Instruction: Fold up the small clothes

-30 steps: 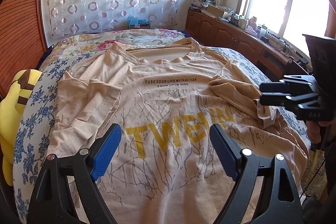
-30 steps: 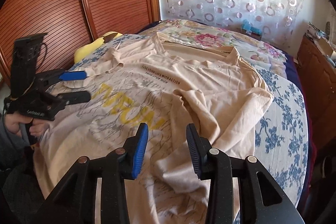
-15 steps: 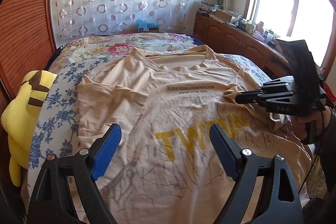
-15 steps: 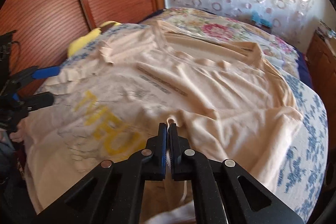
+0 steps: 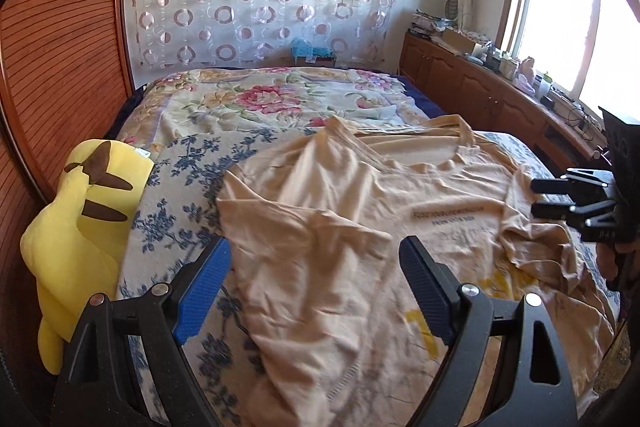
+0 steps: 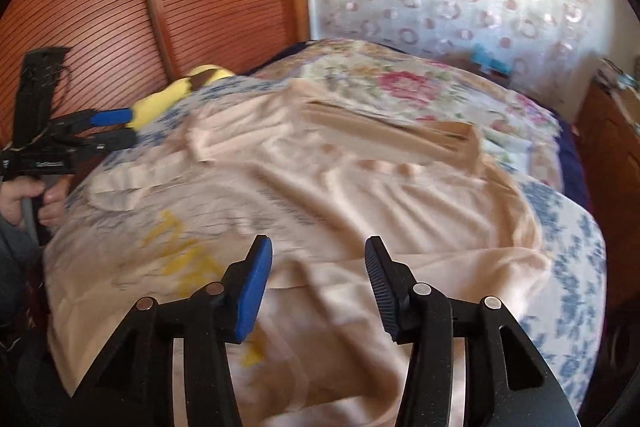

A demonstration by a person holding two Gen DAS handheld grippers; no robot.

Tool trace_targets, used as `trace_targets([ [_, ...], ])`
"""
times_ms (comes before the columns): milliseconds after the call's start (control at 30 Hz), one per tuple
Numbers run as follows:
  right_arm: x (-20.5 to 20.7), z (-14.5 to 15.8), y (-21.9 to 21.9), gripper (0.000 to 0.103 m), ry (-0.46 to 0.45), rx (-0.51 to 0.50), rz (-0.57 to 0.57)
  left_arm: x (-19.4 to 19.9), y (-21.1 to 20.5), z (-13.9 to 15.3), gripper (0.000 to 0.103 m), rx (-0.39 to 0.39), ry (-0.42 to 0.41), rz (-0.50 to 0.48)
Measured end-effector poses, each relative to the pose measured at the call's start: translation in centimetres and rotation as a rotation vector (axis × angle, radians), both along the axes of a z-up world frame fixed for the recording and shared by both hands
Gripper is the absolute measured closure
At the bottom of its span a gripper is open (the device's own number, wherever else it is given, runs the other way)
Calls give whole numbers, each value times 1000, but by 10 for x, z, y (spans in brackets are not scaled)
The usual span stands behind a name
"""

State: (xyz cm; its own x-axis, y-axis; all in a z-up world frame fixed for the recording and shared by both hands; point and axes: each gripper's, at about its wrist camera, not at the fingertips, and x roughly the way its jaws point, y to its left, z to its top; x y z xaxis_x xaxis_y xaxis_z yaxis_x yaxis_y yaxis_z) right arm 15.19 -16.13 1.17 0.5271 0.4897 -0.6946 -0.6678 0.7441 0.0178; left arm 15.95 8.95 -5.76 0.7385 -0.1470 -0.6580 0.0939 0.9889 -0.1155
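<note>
Left wrist view, left to right: yellow plush toy (image 5: 76, 227) at the left edge; left claw (image 5: 314, 283) spread wide, empty, above the folded-in sleeve (image 5: 304, 227) of the beige T-shirt (image 5: 400, 227) on the bed (image 5: 180, 195); right claw (image 5: 534, 197) at the right edge, opening, gripping nothing. The shirt's length runs toward the top of the frame; the left claw is nearer this sleeve.

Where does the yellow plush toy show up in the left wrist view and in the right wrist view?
Left wrist view: the yellow plush toy lies at the left edge, on the bed beside the wooden wall.
Right wrist view: the toy sits upper left, just past the left gripper.
Shared landmark: the beige T-shirt.
</note>
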Motion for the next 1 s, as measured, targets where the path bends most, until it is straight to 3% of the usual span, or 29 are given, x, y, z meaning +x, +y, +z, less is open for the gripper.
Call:
trace_targets([
  [200, 43, -12, -30, 50, -2, -39, -153, 31, 20, -17, 16, 11, 47, 13],
  [400, 80, -24, -51, 40, -3, -60, -281, 58, 40, -37, 20, 0, 124, 29],
  [500, 87, -30, -59, 39, 5, -62, -327, 66, 47, -41, 20, -14, 150, 31],
  [733, 92, -39, -69, 36, 66, -10, -372, 82, 52, -45, 21, 5, 181, 24],
  [1000, 110, -43, -64, 34, 53, -51, -361, 91, 51, -49, 32, 22, 185, 29],
])
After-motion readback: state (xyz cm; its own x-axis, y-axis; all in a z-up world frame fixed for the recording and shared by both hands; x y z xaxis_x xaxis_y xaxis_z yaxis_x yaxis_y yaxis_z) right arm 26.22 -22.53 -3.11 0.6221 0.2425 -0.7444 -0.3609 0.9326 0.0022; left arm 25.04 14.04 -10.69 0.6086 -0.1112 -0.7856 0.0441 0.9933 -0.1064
